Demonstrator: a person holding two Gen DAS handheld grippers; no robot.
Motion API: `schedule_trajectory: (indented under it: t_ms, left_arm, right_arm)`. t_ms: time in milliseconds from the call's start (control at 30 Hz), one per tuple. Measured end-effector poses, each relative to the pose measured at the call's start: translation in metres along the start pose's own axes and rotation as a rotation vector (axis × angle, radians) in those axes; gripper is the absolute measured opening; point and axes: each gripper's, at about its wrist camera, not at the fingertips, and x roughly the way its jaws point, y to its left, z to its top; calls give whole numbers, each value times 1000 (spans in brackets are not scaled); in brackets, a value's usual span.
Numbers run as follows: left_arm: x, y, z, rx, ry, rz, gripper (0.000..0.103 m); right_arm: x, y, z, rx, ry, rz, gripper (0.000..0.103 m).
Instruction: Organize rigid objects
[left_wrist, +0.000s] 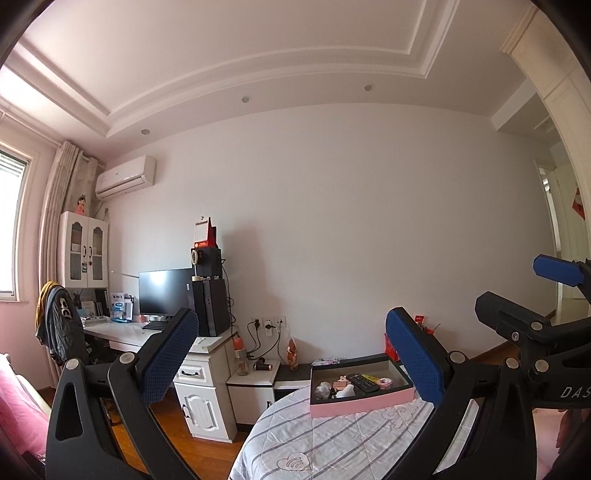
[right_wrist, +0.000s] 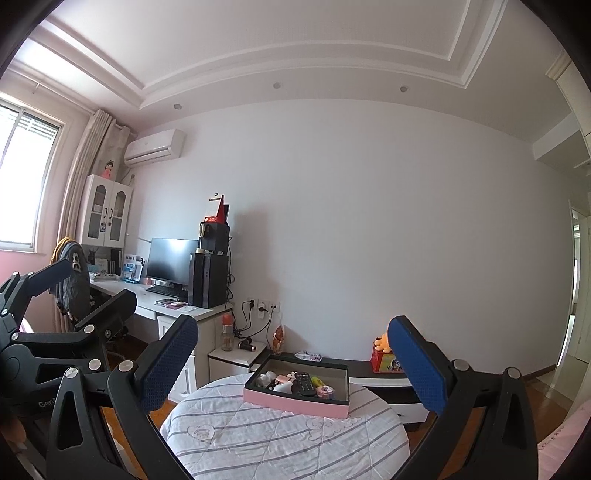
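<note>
Left wrist view: left gripper (left_wrist: 291, 354) held high, fingers spread wide, holding nothing. Pink tray (left_wrist: 360, 402) sits on the striped quilt (left_wrist: 295, 435), well ahead; inside lie a black remote (left_wrist: 364, 382) and small items too small to identify.

Right wrist view: right gripper (right_wrist: 293, 363) likewise wide apart and empty, well short of the tray. Items appear gathered in the tray; judged either complete or not yet begun, cannot tell which
</note>
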Motion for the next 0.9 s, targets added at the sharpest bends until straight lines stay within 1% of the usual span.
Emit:
schedule_trajectory:
  t_ms: [133, 333, 500, 900]
  left_arm:
    - [0, 0, 3, 3, 7, -12, 103]
    - [12, -1, 18, 17, 19, -26, 103]
    - [20, 2, 26, 7, 19, -29, 103]
    - [30, 5, 28, 16, 28, -26, 103]
  right_arm:
    - [1, 0, 4, 1, -3, -2, 103]
    - [9, -4, 12, 3, 9, -4, 103]
    - [18, -7, 20, -7, 17, -4, 103]
    - [26, -7, 24, -7, 27, -2, 103]
